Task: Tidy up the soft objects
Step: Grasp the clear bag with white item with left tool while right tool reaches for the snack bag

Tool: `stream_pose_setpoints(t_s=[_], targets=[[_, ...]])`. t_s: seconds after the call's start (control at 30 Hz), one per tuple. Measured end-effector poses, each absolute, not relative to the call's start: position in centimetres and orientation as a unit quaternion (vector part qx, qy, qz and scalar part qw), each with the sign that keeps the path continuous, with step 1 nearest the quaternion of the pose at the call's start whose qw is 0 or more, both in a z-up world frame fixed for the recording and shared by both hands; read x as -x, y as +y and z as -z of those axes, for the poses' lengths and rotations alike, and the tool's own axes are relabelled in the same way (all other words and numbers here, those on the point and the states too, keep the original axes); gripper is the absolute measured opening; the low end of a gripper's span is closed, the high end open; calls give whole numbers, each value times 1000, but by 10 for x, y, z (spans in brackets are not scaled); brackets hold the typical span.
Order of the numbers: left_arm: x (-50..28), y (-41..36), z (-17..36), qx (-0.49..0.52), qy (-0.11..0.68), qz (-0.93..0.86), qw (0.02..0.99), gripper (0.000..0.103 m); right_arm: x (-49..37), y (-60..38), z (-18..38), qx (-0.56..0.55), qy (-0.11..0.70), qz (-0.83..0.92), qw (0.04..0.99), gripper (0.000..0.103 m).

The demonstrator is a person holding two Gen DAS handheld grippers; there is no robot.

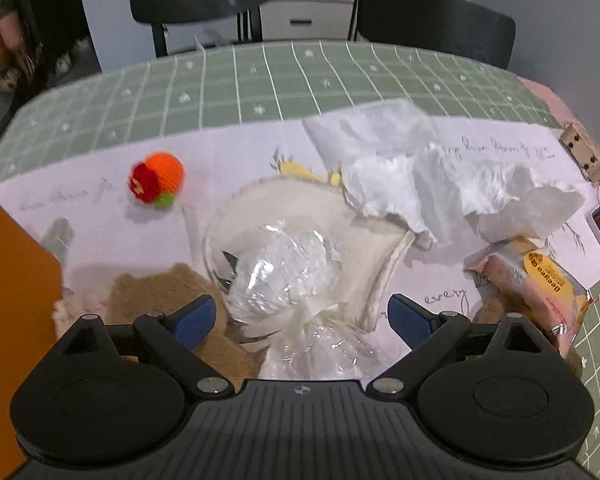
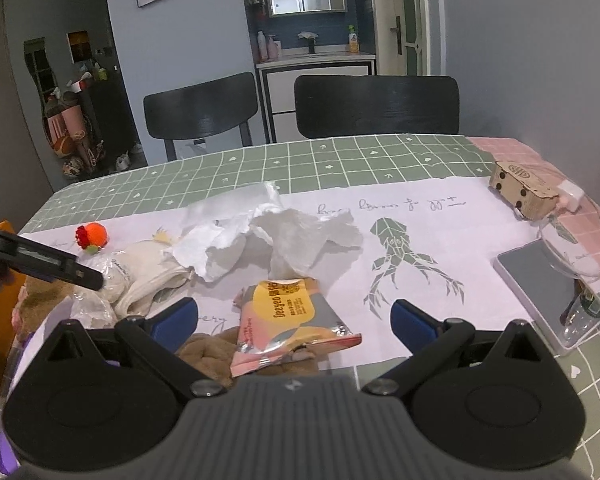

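My left gripper is open above a crinkly clear plastic bag that lies on a cream cloth. A brown plush lies at its left. An orange and red knitted ball sits farther left. Crumpled white paper lies behind. My right gripper is open above a pink and yellow wipes pack that rests on a brown plush. The ball and the white paper also show in the right wrist view. The left gripper's finger shows there at the left.
An orange box stands at the left. A small cardboard box, a grey tray and clear glassware stand at the right. Two black chairs stand behind the green checked tablecloth.
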State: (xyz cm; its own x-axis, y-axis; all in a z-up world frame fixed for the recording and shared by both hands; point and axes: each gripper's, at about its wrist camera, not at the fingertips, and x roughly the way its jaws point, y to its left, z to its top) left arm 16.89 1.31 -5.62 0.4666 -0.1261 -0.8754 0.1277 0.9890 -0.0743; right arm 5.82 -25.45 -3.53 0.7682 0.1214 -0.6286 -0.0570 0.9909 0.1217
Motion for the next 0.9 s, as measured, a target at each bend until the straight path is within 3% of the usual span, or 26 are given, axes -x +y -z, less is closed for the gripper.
stream_pose_setpoints(t_s=[0.3,0.6,0.9], targets=[[-190,14,80,19,545,68,835,102,-58,-250,38,-40,339,-55,938,100],[-196,13,93,15,562,68,824,72,-62,-249,48,-43,363,-59,929,101],[-188,15,69,23,534,93,840,66,-70,-256,63,-102,387,-72,913,100]])
